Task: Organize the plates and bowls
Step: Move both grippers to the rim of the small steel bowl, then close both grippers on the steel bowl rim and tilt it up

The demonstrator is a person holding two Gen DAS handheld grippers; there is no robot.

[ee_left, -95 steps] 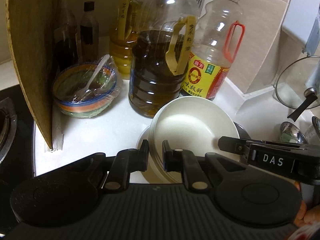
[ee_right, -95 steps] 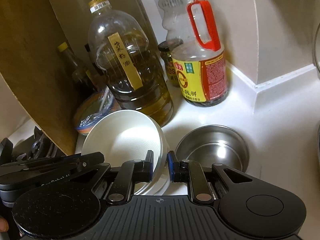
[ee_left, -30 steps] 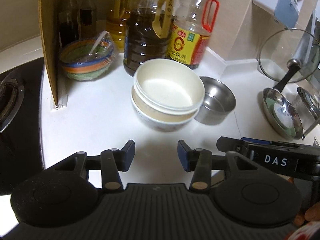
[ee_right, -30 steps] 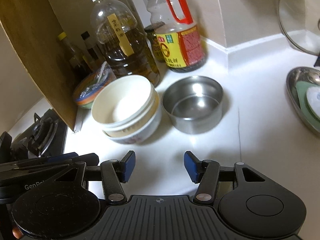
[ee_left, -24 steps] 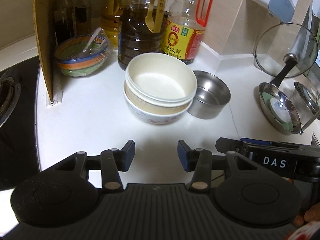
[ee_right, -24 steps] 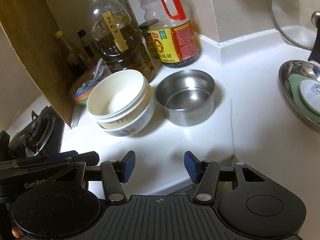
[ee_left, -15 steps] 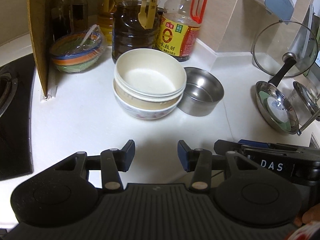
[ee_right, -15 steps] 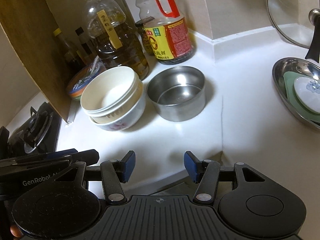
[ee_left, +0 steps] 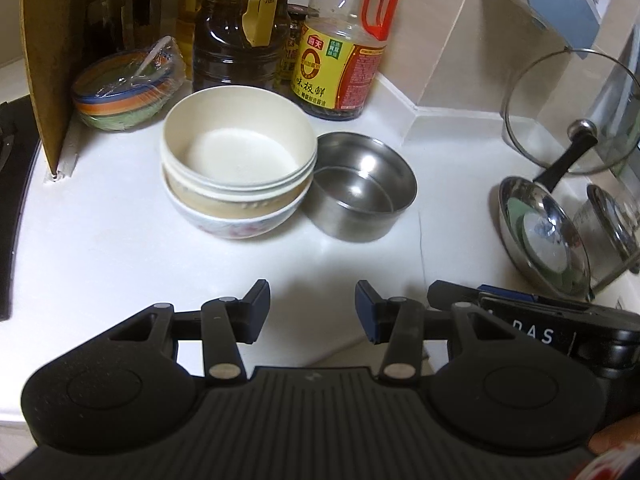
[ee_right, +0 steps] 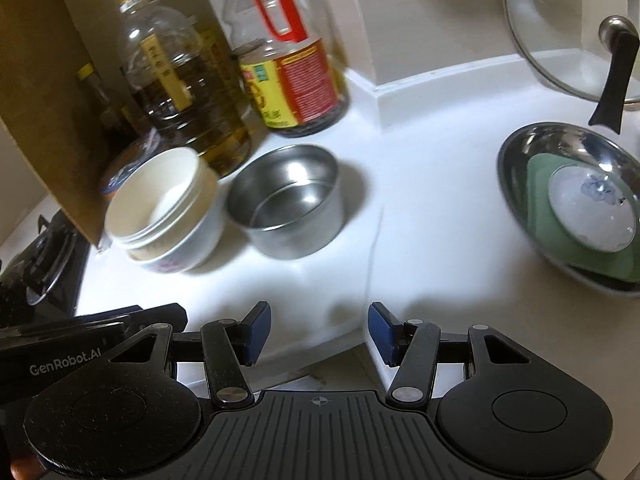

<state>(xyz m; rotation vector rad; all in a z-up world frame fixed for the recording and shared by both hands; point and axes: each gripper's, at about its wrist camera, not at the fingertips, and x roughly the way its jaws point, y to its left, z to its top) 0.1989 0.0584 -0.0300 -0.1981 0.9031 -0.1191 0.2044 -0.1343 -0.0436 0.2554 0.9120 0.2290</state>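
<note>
- Your left gripper (ee_left: 312,306) and right gripper (ee_right: 319,332) both hang with jaws spread, holding nothing.
- The cream bowls (ee_left: 239,151) sit nested in a floral bowl (ee_left: 232,224) on the counter (ee_left: 120,264).
- The steel bowl (ee_left: 362,184) stands just beside them, apparently empty.
- The steel dish (ee_right: 568,204) holds a green plate and a white piece, possibly a saucer.

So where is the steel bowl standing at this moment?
In both wrist views the steel bowl stands on the white counter, just right of the stacked bowls and in front of the red-handled bottle.
</note>
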